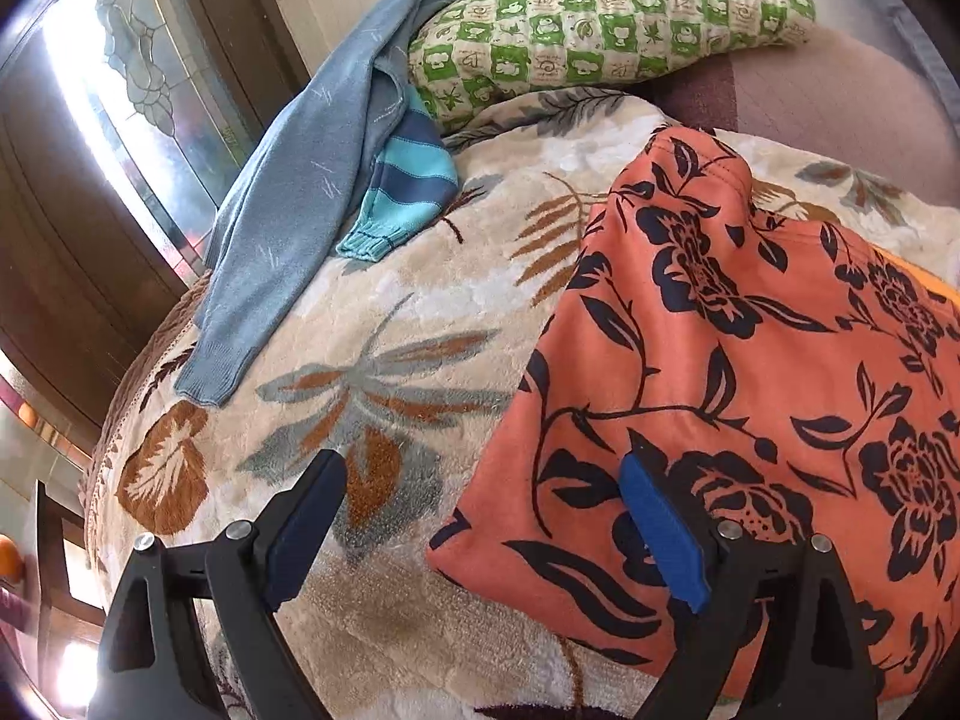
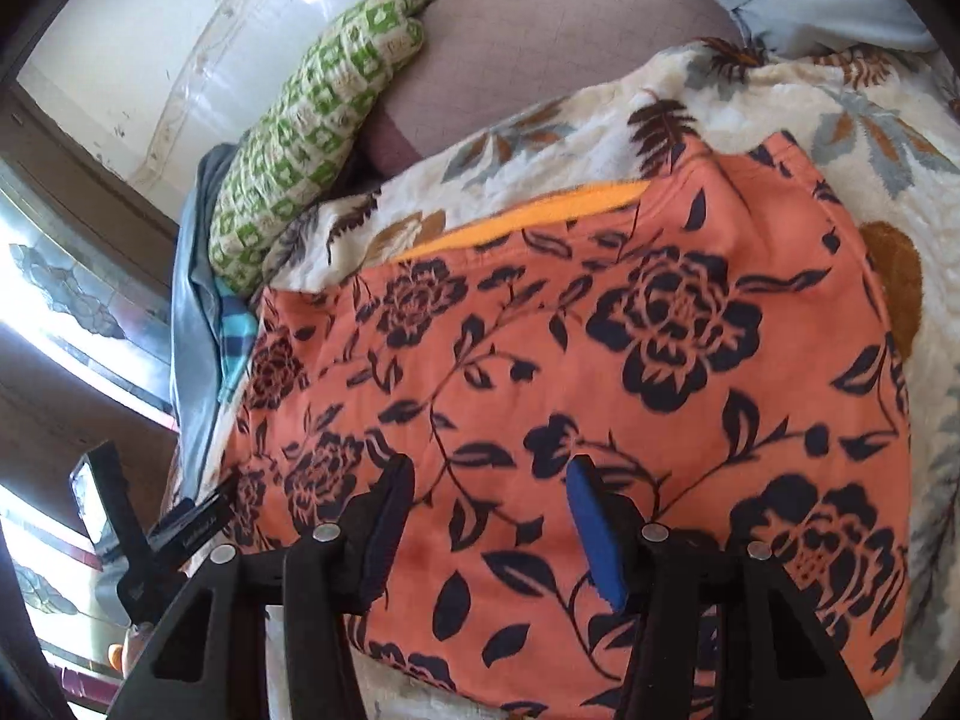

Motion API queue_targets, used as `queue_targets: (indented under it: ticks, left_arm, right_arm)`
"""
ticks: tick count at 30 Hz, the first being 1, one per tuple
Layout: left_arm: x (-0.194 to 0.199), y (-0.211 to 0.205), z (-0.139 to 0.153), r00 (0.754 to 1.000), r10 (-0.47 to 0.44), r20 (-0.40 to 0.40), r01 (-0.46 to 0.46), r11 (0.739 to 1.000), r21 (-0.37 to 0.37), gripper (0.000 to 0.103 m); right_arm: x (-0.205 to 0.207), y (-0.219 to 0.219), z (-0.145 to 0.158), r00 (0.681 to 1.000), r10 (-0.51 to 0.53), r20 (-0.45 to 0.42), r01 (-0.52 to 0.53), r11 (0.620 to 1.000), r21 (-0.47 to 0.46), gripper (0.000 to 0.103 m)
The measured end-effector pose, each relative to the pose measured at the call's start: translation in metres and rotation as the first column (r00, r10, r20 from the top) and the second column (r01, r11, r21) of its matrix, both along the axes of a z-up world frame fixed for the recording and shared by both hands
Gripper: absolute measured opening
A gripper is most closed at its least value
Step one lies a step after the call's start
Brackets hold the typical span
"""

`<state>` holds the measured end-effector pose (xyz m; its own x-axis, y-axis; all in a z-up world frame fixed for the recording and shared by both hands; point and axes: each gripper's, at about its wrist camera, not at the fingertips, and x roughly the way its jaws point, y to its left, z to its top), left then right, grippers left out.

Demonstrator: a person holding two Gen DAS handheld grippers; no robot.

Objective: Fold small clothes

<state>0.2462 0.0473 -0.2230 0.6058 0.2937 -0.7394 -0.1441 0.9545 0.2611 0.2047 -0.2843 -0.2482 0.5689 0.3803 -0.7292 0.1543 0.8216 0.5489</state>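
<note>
An orange garment with a dark floral print (image 1: 750, 360) lies flat on a cream leaf-patterned blanket (image 1: 390, 312); it fills the right wrist view (image 2: 600, 372), with a plain orange inner edge (image 2: 528, 216) showing at its far side. My left gripper (image 1: 480, 516) is open and empty over the garment's left edge, one finger over the blanket, the other over the fabric. My right gripper (image 2: 486, 516) is open and empty just above the garment's near part. The left gripper also shows at the left of the right wrist view (image 2: 150, 534).
A grey-blue sweater (image 1: 300, 180) and a blue striped knit (image 1: 408, 180) lie at the blanket's far left. A green checked pillow (image 1: 600, 18) sits behind them. A window with patterned glass (image 1: 138, 78) is on the left. The blanket (image 2: 780, 96) extends right.
</note>
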Motion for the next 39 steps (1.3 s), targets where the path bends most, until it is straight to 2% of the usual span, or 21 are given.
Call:
queue_targets:
  ticks: [1,3,7,14,18,25,29,39]
  left_arm:
    - [-0.002,0.000,-0.001,1.000,-0.002,0.004,0.002,1.000,0.006,0.093]
    - [-0.007,0.002,0.002,1.000,0.002,0.011,-0.002,1.000,-0.002,0.093]
    - [-0.020,0.005,0.011,0.999,0.006,0.032,-0.005,0.999,-0.040,0.093]
    - [-0.042,-0.006,0.031,0.993,-0.044,0.111,0.052,0.996,-0.078,0.093]
    - [-0.049,-0.015,0.038,0.986,-0.080,0.145,0.093,0.992,-0.088,0.093]
    - [-0.047,-0.037,0.039,0.977,-0.136,0.161,0.151,0.985,-0.082,0.093]
    - [-0.042,-0.044,0.037,0.977,-0.152,0.151,0.165,0.983,-0.078,0.093]
    - [-0.024,-0.052,0.030,0.978,-0.161,0.133,0.173,0.982,-0.078,0.093]
  right_arm:
    - [-0.001,0.002,-0.007,1.000,0.005,-0.021,-0.005,1.000,-0.009,0.054]
    - [-0.008,0.001,-0.006,1.000,-0.002,-0.006,0.002,0.999,-0.038,0.047]
    - [-0.027,-0.004,0.004,0.999,-0.029,0.029,0.030,0.999,-0.015,0.047]
    - [-0.044,0.014,0.025,0.994,-0.011,0.112,0.024,0.993,-0.114,0.047]
    - [-0.043,0.022,0.021,0.995,-0.007,0.098,0.024,0.983,-0.180,0.047]
    - [-0.033,0.023,0.014,0.997,0.004,0.071,0.010,0.979,-0.204,0.047]
    - [-0.022,0.019,0.003,1.000,-0.003,0.022,0.007,0.982,-0.189,0.047]
    - [0.001,0.014,-0.004,1.000,-0.002,-0.002,0.002,0.983,-0.182,0.047]
